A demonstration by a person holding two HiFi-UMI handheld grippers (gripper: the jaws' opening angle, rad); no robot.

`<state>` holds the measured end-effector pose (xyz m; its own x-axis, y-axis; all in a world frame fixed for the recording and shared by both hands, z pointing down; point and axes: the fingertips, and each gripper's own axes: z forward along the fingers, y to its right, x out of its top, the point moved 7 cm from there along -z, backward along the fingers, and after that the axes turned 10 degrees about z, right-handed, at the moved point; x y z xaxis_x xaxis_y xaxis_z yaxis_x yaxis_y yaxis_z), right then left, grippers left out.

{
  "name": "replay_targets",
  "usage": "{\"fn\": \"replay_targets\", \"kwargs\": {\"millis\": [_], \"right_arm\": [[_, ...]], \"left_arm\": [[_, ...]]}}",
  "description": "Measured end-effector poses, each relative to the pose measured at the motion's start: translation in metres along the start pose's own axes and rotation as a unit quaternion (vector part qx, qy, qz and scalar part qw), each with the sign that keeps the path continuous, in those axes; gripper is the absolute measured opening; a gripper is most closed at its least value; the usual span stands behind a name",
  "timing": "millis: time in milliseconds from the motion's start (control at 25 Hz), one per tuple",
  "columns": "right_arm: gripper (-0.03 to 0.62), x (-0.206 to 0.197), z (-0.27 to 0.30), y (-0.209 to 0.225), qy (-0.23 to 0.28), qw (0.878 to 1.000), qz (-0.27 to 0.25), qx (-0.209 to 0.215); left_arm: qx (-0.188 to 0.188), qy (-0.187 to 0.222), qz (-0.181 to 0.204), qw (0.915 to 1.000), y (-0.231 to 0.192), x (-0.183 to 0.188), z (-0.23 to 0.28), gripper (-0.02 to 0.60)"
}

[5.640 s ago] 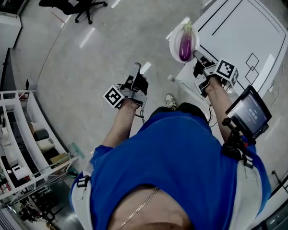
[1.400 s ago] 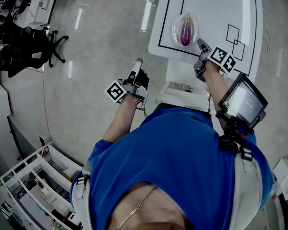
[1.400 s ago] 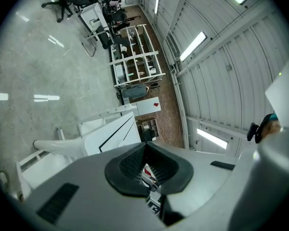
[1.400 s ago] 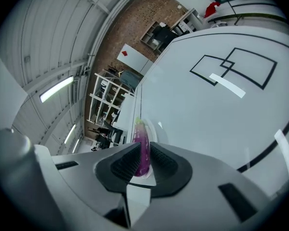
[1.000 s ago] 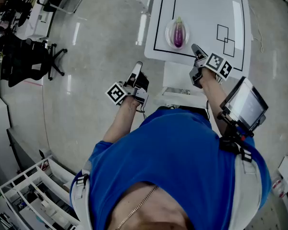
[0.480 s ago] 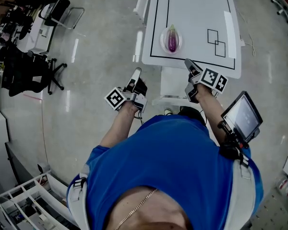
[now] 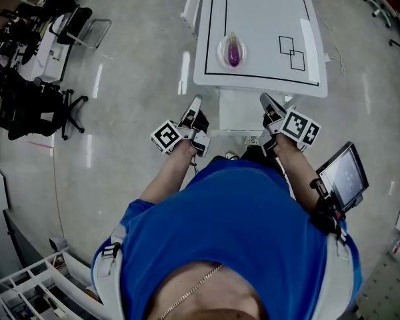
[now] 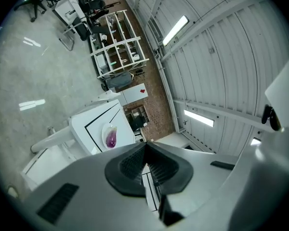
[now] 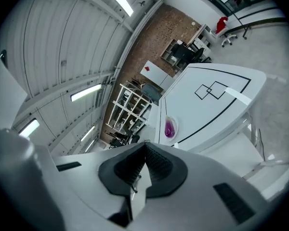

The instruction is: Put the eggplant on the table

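No words or numbers are legible. The cube markers (image 7: 165, 135) show only black-and-white patterns, the worktop (image 7: 260, 19) only black lines; the screen (image 7: 343, 177) is too small to read.

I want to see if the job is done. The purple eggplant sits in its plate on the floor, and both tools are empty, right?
Not the floor. The head view shows the eggplant in its plate on the white table. The left tool and right tool are empty.

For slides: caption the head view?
Eggplant on a plate on the white table; left gripper and right gripper shut, empty, short of its near edge.
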<state>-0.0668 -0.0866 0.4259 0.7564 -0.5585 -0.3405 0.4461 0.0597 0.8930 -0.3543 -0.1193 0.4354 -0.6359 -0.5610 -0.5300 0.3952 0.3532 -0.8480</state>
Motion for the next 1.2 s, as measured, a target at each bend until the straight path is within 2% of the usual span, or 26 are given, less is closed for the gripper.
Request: {"fn": "replay_targets", "kwargs": {"millis": [120,320,480,680,800,880,1040,1200], "right_arm": [[0.003,-0.006,-0.005,0.005,0.004,1.0,-0.011,-0.007],[0.002,-0.012,-0.012,0.014,0.001,1.0,-0.012,-0.016],[0.002,-0.011,-0.014,0.011,0.001,1.0,-0.021,-0.013],[0.002,-0.012,-0.012,0.01,-0.001,1.0,-0.025,-0.017],[0.0,-0.012,-0.012,0.007,-0.001,0.999,-0.027,-0.02],[0.0,-0.012,-0.013,0.007,-0.001,0.999,-0.027,-0.022],[0.0,-0.011,-0.01,0.004,-0.002,0.999,-0.029,-0.025],[0.001,-0.01,-0.011,0.003,-0.001,0.999,-0.028,-0.029]], "left_arm": [[0.011,-0.001,0.013,0.9999,-0.006,-0.004,-0.002,0.008],[0.017,-0.001,0.009,0.9998,-0.011,-0.013,-0.007,0.008],[0.002,0.011,-0.014,0.9998,-0.005,-0.013,-0.007,0.008],[0.01,0.006,0.006,0.9999,-0.012,-0.01,-0.013,0.008],[0.002,0.01,-0.014,0.9998,-0.008,-0.011,-0.013,0.008],[0.01,0.006,-0.019,0.9997,-0.009,-0.012,-0.015,0.008],[0.024,-0.008,0.009,0.9996,-0.014,-0.008,-0.017,0.008],[0.014,-0.006,-0.008,0.9999,-0.008,-0.009,-0.013,0.008]]}}
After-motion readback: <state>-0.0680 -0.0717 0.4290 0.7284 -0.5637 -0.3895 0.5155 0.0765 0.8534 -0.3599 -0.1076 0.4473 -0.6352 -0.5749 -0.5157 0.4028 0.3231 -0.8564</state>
